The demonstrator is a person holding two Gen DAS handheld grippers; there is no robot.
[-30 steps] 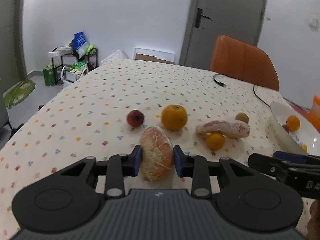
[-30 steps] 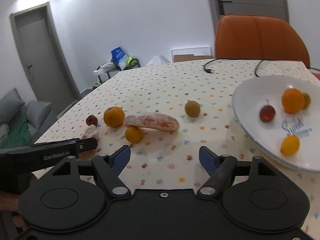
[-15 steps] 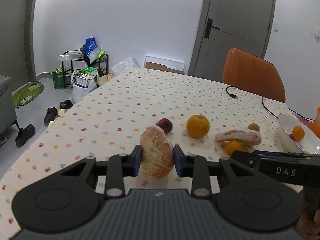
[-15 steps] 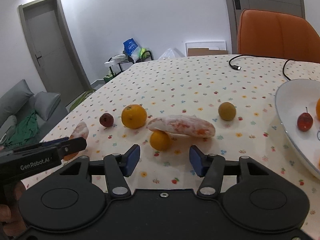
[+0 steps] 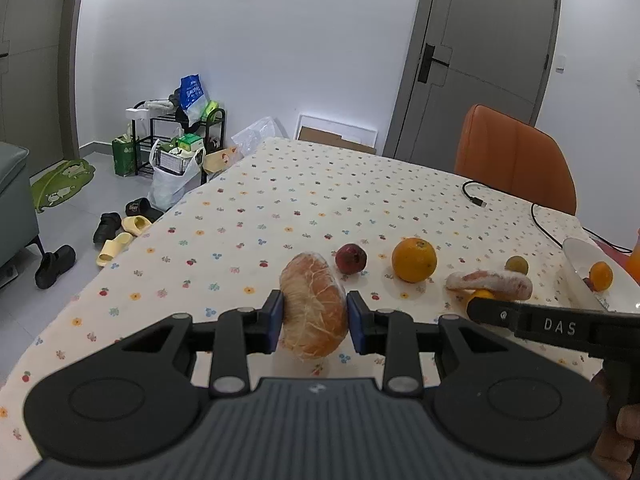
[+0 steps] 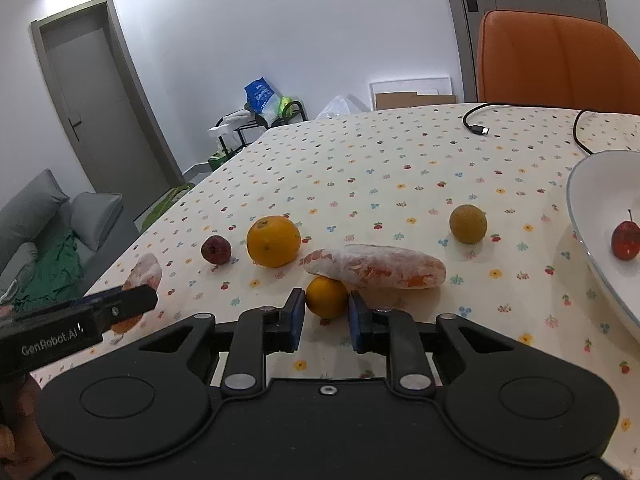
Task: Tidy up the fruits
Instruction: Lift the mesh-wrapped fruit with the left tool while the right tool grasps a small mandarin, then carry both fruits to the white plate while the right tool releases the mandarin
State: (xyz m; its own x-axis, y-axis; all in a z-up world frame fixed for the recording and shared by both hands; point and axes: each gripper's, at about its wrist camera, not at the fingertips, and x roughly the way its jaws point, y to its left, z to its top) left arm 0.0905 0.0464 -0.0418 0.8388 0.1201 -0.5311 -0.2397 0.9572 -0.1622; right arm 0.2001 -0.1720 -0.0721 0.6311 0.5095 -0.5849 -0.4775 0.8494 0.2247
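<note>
Tabletop: peeled segment (image 5: 313,306) upright, gripped.

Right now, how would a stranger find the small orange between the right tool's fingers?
Start at the white bowl, then go left to the long wrapped fruit piece. The small orange touches its near edge, far smaller than the big orange behind.

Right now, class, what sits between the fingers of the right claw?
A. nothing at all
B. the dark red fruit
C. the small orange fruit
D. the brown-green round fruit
C: in the right wrist view the small orange fruit sits between the blue pads of the right claw, beside the wrapped peeled fruit.
</note>
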